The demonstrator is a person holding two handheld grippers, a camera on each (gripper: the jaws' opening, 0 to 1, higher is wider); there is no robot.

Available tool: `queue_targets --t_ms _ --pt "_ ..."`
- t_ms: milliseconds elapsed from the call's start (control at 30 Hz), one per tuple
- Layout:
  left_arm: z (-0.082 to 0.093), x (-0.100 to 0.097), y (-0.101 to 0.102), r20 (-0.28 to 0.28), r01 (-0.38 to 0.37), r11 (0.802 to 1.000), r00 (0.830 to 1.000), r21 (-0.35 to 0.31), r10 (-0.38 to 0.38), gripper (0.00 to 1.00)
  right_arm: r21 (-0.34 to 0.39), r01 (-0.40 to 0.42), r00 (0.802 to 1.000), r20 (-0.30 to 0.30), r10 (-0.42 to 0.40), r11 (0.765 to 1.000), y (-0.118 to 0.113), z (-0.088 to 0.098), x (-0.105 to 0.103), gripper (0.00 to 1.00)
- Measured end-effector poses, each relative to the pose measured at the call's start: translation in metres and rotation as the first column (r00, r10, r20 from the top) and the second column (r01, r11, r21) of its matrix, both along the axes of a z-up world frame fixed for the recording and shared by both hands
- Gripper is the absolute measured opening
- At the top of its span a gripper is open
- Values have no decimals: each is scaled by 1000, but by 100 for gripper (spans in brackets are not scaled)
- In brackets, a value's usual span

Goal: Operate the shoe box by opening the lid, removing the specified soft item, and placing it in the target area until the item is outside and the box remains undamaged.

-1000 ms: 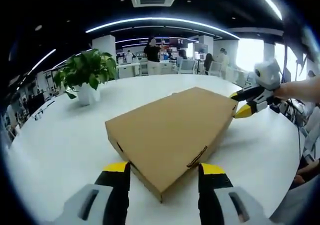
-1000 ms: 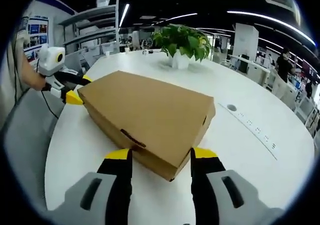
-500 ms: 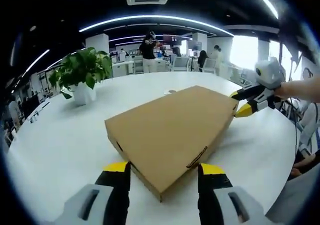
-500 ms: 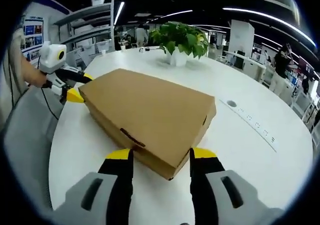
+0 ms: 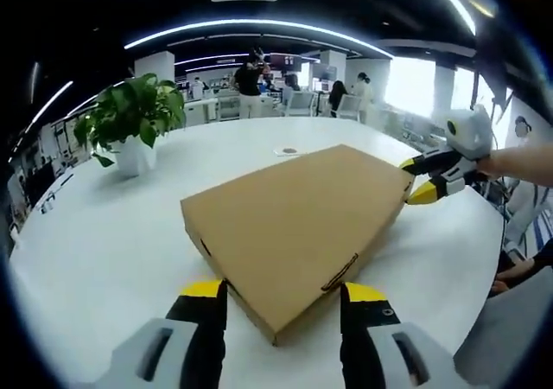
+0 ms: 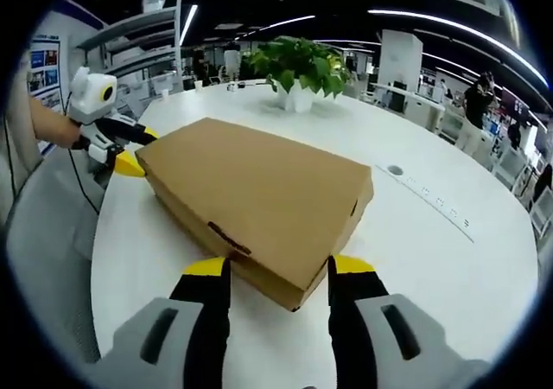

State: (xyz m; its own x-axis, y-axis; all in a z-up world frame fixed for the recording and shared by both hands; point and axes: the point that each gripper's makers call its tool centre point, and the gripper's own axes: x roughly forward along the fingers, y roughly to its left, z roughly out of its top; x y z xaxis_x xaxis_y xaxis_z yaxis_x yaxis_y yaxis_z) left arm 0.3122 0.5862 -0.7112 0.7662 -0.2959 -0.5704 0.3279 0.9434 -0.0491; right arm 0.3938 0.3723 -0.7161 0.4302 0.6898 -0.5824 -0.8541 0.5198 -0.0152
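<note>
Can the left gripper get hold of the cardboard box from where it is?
Probably yes: the left gripper is open with a corner of the closed box already between its jaws, nothing in between.

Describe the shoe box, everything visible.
The shoe box is plain brown cardboard, flat and rectangular, lying on the white table with its lid shut. Dark slots show on its side walls, like tuck tabs or finger holes. No dents or tears show. The left gripper straddles one corner, jaws open to either side; the right gripper straddles the opposite corner the same way. Whether the jaws touch the cardboard is unclear.
</note>
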Motion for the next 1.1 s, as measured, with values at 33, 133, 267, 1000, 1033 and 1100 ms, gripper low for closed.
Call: queue_targets --t_ms 33,133,267,1000,1033,1100 --pt "0 0 1 -1 8 1000 1000 1 -8 52 -1 8 1000 0 -8 1000 0 0 -2 41" --pt "0 -1 3 -5 27 1000 1000 1 -27 52 -2 24 1000 0 -24 1000 1 0 -7 41" --pt "0 -1 7 -11 57 998 998 3 -57 52 -3 52 999 3 -52 999 3 0 -14 41" --pt "0 -9 21 -37 159 987 987 14 -158 52 -38 122 992 30 -121 992 10 -3 -44 39" --pt "1 -10 21 -38 163 986 986 14 -163 52 -38 125 992 30 -124 991 11 -3 -45 39" --pt "2 -12 22 -39 171 985 985 15 -170 52 -37 130 991 30 -129 991 12 -3 -47 39"
